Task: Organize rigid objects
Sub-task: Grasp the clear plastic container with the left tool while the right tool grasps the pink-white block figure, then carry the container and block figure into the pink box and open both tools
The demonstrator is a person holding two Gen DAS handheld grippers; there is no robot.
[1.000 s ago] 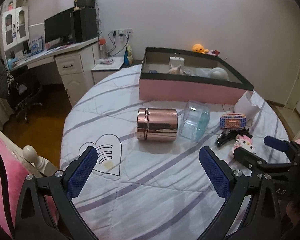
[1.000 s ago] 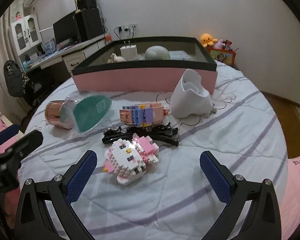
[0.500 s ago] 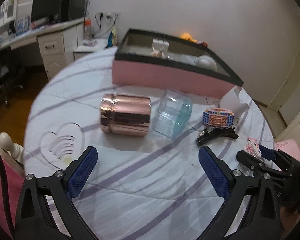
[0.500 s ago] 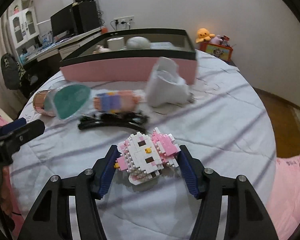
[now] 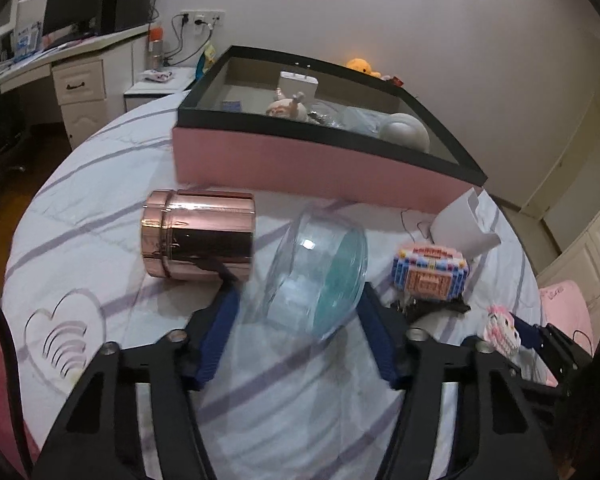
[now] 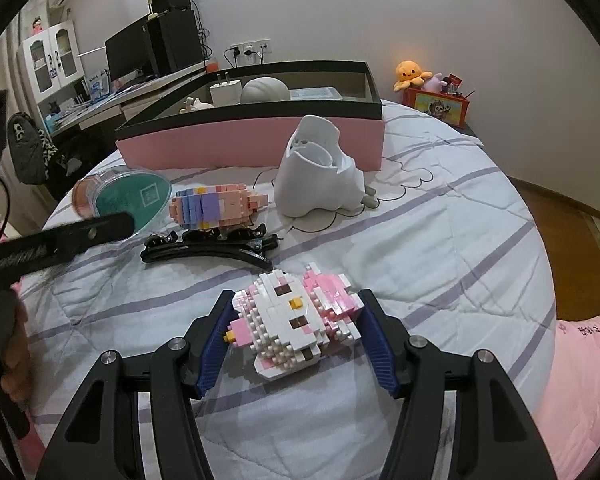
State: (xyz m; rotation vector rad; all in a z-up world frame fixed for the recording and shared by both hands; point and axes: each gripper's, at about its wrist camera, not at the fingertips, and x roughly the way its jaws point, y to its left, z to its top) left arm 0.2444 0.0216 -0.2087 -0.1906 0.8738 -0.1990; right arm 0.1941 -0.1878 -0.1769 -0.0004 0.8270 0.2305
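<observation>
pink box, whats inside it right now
Inside the pink box: a white charger plug, a white shell-shaped object, a small figurine and a clear flat case. The near wall hides the floor.

No lettering anywhere is sharp enough to read.

left tool (image 5: pixel 298 336) narrowed, right tool (image 6: pixel 296 344) clamped, both level, forward-pointing

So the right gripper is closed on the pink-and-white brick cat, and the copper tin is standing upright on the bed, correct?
Not quite. The right gripper does clamp the brick cat, but the copper tin lies on its side on the bed, as the left wrist view shows.
</observation>
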